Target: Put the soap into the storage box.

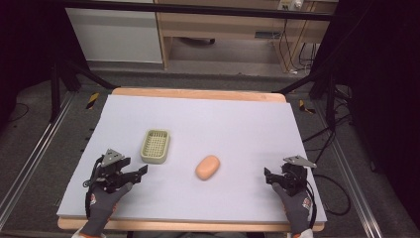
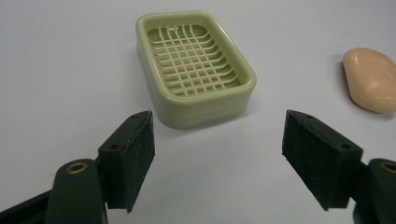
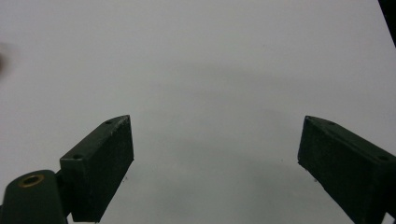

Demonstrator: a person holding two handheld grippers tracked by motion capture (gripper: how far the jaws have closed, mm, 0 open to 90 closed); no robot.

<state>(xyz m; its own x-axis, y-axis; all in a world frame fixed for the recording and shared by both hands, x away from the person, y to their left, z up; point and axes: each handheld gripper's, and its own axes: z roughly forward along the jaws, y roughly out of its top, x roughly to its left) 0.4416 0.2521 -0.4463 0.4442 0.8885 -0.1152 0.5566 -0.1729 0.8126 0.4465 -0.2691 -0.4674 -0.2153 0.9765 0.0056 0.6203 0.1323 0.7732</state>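
The high view is evenly lit from above: the pale counter [image 1: 237,124] is bright and the room around it falls dark. Shadows are soft and short. The picture is slightly grainy. In the left gripper view the soap dish [image 2: 196,70] is sharp, while the near tongs [image 2: 217,158] blur.

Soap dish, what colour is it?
Pale green soap dish, with a grid insert; clearest in the left gripper view.

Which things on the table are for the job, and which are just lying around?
For the job:
soap dish, right ahead of the open left tool
soap bar, lying beside the dish

Just around:
desk behind the table
cables on the floor
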